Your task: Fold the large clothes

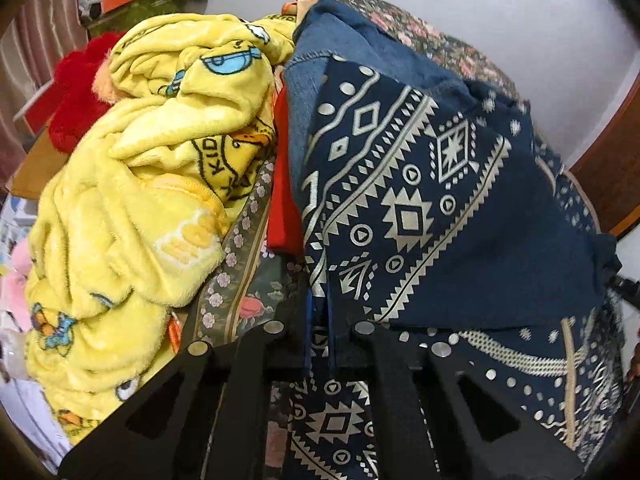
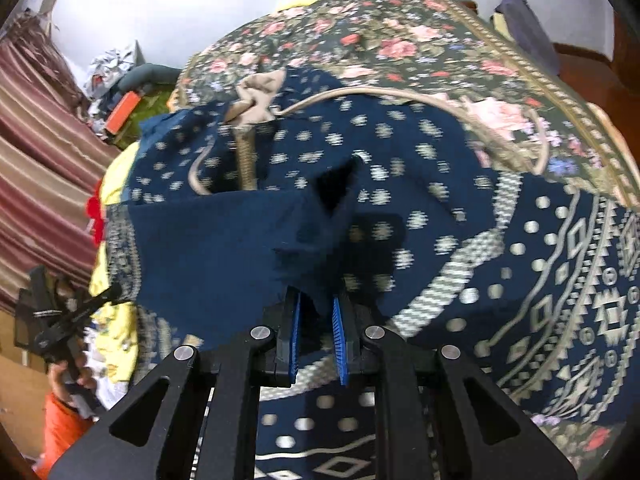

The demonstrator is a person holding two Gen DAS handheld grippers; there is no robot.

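Closest in, the left gripper (image 1: 319, 334) has its jaws pressed together on an edge of the navy patterned garment (image 1: 420, 208), which rises straight up from the pads. The right gripper (image 2: 316, 326) pinches a bunched navy fold of it too, blue pads (image 2: 340, 334) nearly meeting. The garment is spread over the floral bedspread (image 2: 420, 40). Further left is a yellow fleece blanket (image 1: 132, 184). The far cloth is motion-blurred, and the bedspread runs off-frame.

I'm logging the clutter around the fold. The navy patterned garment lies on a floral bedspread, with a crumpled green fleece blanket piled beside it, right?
Not quite: the crumpled fleece blanket is yellow, not green, as the left wrist view shows. The rest holds: the navy patterned garment lies on the floral bedspread, with the blanket piled beside it.
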